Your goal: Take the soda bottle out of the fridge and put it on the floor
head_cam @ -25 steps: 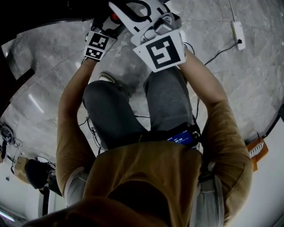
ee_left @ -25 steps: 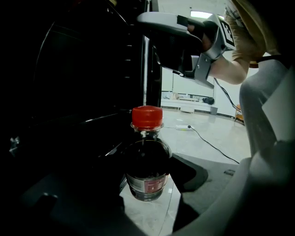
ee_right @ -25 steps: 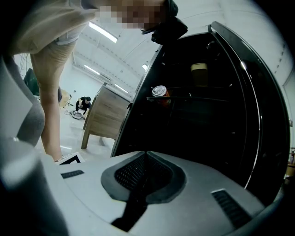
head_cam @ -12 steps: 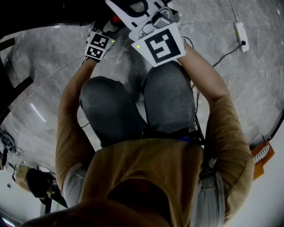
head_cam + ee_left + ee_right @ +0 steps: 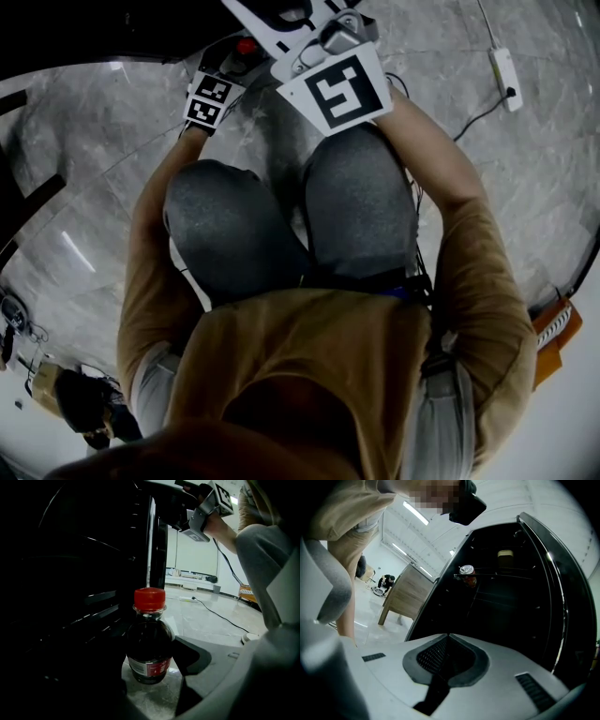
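We see the left gripper point(image 5: 151, 660) with its jaws closed on the soda bottle point(image 5: 149, 641), which stands upright on the floor point(image 5: 206, 620) (red cap on top) beside the fridge point(image 5: 84, 597). The right gripper point(image 5: 447, 637) has its jaws pressed together, empty.

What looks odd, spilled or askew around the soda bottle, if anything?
Nothing stands out. The soda bottle stands upright on the floor by the fridge, its red cap on, and no liquid shows around its base.
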`<action>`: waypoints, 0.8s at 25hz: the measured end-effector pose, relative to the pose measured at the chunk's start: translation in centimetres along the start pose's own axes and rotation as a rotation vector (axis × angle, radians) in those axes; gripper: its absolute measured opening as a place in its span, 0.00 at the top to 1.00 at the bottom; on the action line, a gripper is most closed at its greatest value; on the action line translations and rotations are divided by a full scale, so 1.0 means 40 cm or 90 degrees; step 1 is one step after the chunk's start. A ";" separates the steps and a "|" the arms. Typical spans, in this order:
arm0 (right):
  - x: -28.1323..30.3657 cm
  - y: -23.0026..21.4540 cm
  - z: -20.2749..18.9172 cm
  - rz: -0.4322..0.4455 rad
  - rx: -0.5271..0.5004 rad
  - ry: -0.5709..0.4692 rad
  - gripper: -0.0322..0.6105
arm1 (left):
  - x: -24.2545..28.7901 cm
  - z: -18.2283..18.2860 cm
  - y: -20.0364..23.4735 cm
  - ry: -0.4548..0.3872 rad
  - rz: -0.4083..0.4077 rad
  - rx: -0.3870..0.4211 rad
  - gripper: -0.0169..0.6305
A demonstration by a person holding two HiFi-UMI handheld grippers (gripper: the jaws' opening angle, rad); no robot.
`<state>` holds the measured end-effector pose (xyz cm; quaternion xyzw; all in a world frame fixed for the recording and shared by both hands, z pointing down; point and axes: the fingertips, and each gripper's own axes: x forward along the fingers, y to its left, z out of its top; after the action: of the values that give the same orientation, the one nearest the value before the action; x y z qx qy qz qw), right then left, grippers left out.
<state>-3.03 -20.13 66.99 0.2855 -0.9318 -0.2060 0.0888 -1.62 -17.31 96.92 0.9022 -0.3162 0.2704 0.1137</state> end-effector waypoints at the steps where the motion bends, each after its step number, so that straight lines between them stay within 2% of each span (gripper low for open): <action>1: 0.001 0.000 -0.001 0.000 -0.002 0.000 0.95 | 0.006 -0.009 -0.002 0.005 -0.001 0.002 0.51; 11: -0.001 0.007 0.005 0.003 -0.016 -0.007 0.95 | 0.020 -0.051 -0.009 -0.001 0.007 0.012 0.51; 17: 0.004 0.013 0.011 0.004 -0.011 -0.013 0.95 | 0.023 -0.068 -0.023 0.014 -0.020 0.000 0.50; 20: 0.009 0.017 0.012 0.004 -0.013 -0.015 0.95 | 0.028 -0.100 -0.032 0.041 -0.024 0.035 0.50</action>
<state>-3.77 -19.67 66.88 0.2790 -0.9315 -0.2186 0.0813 -1.73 -15.38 100.83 0.9016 -0.2876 0.3058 0.1044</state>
